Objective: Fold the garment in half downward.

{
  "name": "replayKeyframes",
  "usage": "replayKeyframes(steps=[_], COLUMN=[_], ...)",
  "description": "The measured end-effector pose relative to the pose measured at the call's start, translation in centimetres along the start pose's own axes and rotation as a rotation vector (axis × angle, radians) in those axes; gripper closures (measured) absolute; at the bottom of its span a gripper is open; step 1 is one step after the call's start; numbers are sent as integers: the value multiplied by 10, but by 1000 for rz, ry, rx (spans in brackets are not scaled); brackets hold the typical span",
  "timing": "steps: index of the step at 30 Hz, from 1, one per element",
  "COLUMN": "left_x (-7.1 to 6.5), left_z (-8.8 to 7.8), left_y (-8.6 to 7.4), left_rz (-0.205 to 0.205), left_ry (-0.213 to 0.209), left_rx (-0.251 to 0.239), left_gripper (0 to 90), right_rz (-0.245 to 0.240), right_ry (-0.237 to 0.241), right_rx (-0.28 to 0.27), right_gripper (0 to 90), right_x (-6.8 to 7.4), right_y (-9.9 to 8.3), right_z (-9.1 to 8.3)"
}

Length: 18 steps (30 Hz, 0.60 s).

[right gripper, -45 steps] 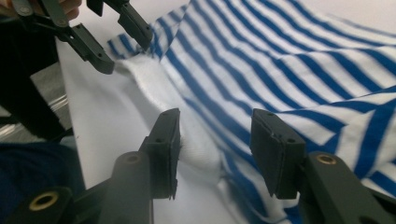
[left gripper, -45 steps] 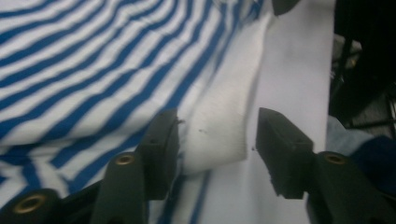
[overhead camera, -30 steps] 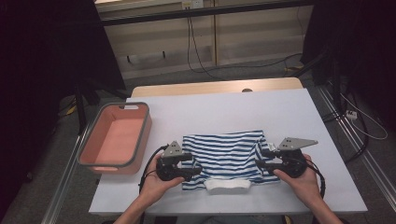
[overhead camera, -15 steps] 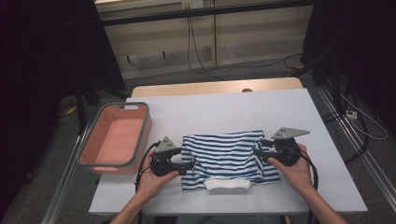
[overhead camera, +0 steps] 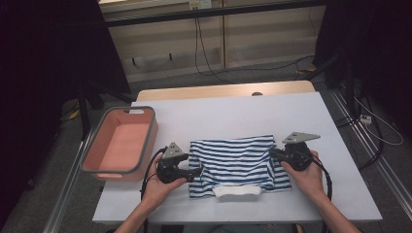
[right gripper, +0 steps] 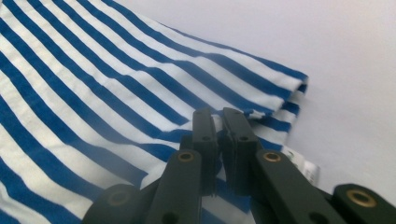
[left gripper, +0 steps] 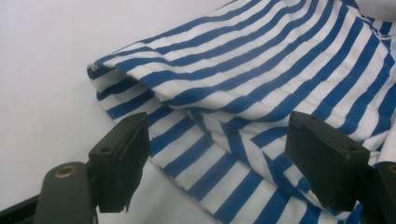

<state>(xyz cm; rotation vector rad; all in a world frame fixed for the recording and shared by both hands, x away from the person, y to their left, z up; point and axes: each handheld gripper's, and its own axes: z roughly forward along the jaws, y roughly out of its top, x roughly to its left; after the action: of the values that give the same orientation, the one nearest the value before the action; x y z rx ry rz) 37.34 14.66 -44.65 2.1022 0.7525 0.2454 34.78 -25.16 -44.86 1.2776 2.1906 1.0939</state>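
A blue-and-white striped shirt (overhead camera: 238, 162) lies folded on the white table (overhead camera: 233, 116), with a white band (overhead camera: 237, 192) at its near edge. My left gripper (overhead camera: 197, 171) is at the shirt's left edge. In the left gripper view its jaws (left gripper: 219, 123) stand open, wide apart over the striped cloth (left gripper: 261, 70) without pressing it. My right gripper (overhead camera: 273, 154) is at the shirt's right edge. Its jaws (right gripper: 218, 114) have just been closing and now meet on a fold of the striped cloth (right gripper: 93, 79) near the hem.
A pink tub with a grey rim (overhead camera: 149, 138) stands at the table's left, close to my left hand. Bare white tabletop lies beyond the shirt and to its right. Cables trail from both grippers toward the near edge.
The right gripper moved inward onto the shirt's right edge and its jaws came together on the cloth. The left gripper's jaws widened and it shifted slightly left.
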Motion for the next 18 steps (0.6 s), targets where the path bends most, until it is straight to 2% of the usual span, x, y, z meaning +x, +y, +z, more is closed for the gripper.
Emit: replayKeyframes(steps=[3,6,9,13,18], left_x=[2,3,4,3,3], left_z=[0,1,2,1,3], left_y=[0,-1,-1,-1,-2], left_rz=[0,-3,-5,-8,-9], left_ry=[3,2,2,5,7], left_rx=[-1,8,7,5,12], left_gripper=[223,222,220,213,202], right_rz=[18,33,22,4,-16], right_ry=[-33,-34,-19,8,39], right_rx=[4,13,7,-23,-48], right_gripper=[848,831,691,570,502], right_x=[-6,-10,-8,-1,9], right_y=[-4,-8,-8,-7,-5], right_z=[-6,-7,-7,-9,-10])
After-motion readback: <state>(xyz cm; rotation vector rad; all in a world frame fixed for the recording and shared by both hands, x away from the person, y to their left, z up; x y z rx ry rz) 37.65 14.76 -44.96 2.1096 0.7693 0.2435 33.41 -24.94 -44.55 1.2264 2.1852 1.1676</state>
